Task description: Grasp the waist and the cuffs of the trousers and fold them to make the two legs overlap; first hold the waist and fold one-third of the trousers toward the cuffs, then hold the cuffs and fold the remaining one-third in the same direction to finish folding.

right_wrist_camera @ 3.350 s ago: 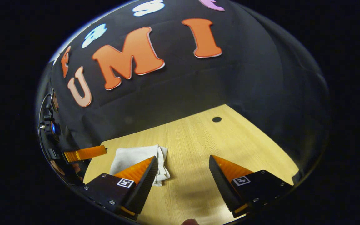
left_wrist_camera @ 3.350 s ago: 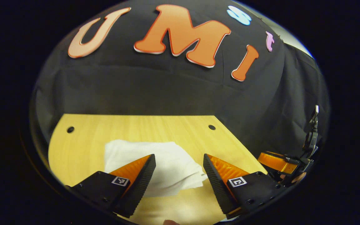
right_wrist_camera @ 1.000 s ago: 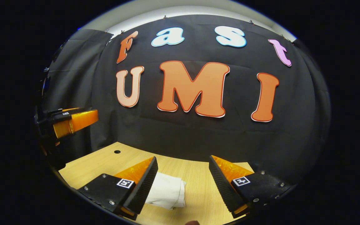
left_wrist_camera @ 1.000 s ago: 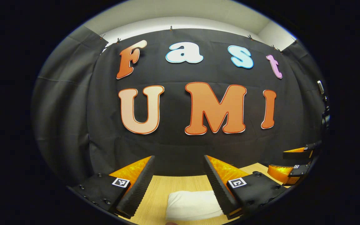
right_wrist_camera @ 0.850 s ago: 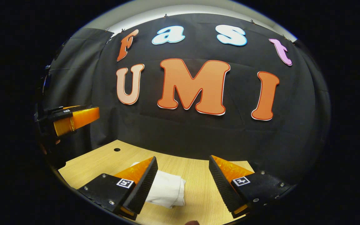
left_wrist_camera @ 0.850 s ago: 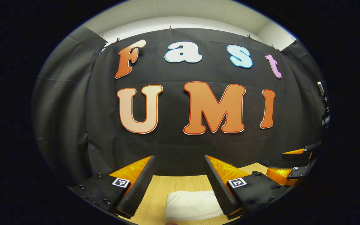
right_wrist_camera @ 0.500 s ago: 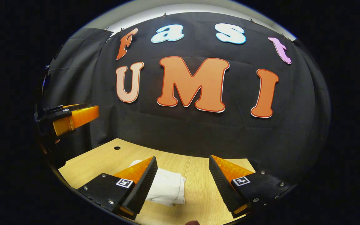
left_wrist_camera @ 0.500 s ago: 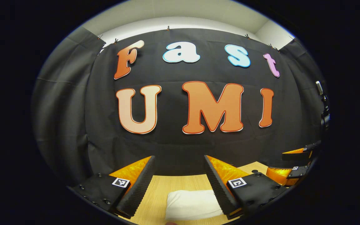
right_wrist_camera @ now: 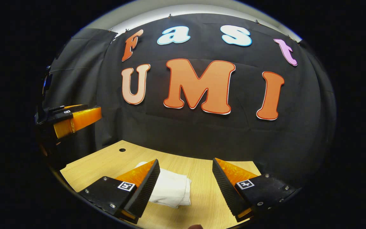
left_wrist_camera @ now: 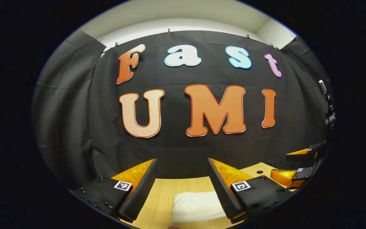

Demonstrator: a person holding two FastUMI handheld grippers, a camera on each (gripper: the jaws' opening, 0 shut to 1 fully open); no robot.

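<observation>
The trousers (left_wrist_camera: pixel 195 206) lie folded into a small white bundle on the wooden table (right_wrist_camera: pixel 106 160), with layered edges showing at the bundle's right end in the right gripper view (right_wrist_camera: pixel 172 187). Both tongs are held up off the table, level, facing the black cloth wall (left_wrist_camera: pixel 75 105). The left tongs (left_wrist_camera: pixel 182 165) are spread wide and hold nothing; the bundle sits low between the fingers. The right tongs (right_wrist_camera: pixel 186 167) are spread too, empty, with the bundle beside the left finger. In each view the other tongs show at the edge, off the table (left_wrist_camera: pixel 297 168) (right_wrist_camera: pixel 71 119).
</observation>
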